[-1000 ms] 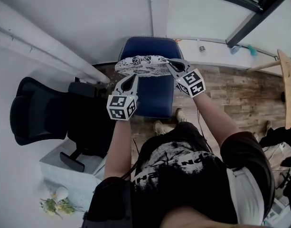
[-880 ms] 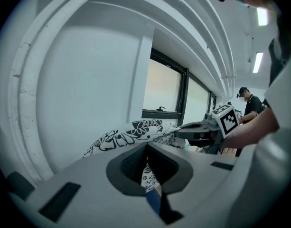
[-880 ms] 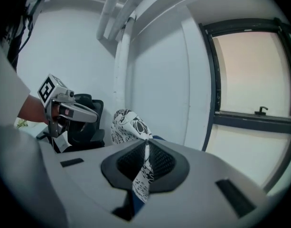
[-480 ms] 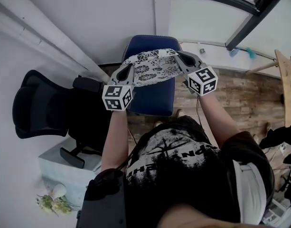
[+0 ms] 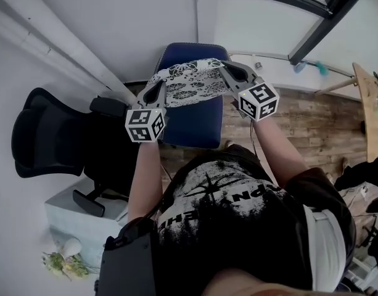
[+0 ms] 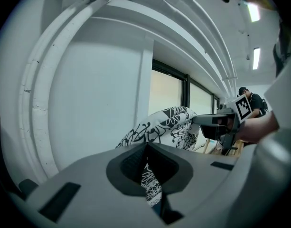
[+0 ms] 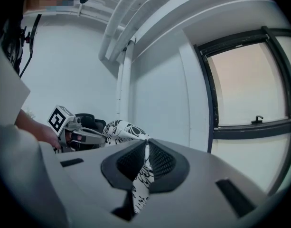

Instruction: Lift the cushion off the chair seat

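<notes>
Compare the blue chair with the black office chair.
The blue chair is blue and shows no armrests; the black office chair is black with an armrest. The blue chair sits right under the cushion that the left gripper and right gripper hold up; the black office chair stands off to the left. Both stand near the white wall.

Both arms are reaching forward, side by side. The left gripper (image 5: 156, 89) and the right gripper (image 5: 225, 71) are pointing nearly level, each with its jaws pinching an opposite edge of the cushion (image 5: 192, 82).
</notes>
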